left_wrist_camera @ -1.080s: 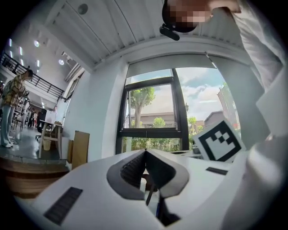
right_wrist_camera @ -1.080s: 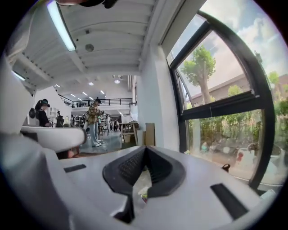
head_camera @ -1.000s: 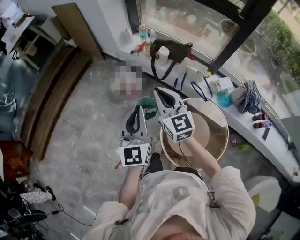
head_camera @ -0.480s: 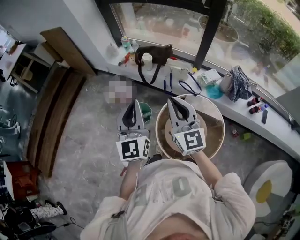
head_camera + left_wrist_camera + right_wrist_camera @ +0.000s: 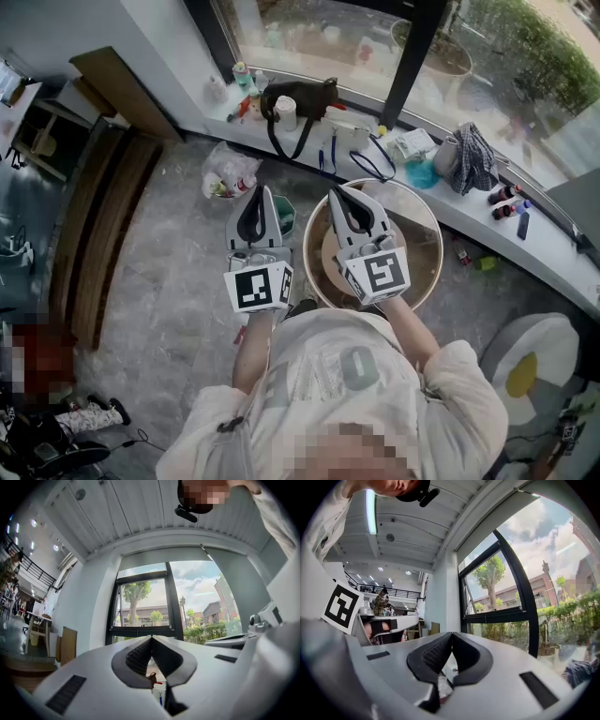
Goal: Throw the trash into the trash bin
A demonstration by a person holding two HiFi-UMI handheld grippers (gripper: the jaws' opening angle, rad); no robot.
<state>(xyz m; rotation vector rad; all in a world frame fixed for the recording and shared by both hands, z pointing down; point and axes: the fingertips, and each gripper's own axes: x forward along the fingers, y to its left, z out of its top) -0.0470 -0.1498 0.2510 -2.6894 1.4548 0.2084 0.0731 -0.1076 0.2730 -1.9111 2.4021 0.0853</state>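
Observation:
In the head view a small green trash bin [image 5: 285, 218] stands on the floor, half hidden behind my left gripper [image 5: 259, 191]. A clear plastic bag of trash [image 5: 228, 174] lies on the floor beyond it, near the wall. My left gripper is shut and holds nothing; in the left gripper view its pads [image 5: 140, 656] meet at the tips. My right gripper [image 5: 337, 193] hovers over the left rim of a big round tub [image 5: 427, 267], also shut and empty. Its pads [image 5: 433, 654] touch at the tips in the right gripper view. Both point toward the window.
A long window ledge [image 5: 441, 202] carries a black bag [image 5: 300, 97], a white cup [image 5: 286, 113], bottles, cables and a blue cloth [image 5: 473, 157]. Wooden boards [image 5: 98, 234] lie at the left. A white cushion [image 5: 530, 361] sits at the lower right.
Both grippers rose and swung toward the window a second ago, then stayed put. Both remained shut and empty. The head view shifted, bringing the trash bag into sight.

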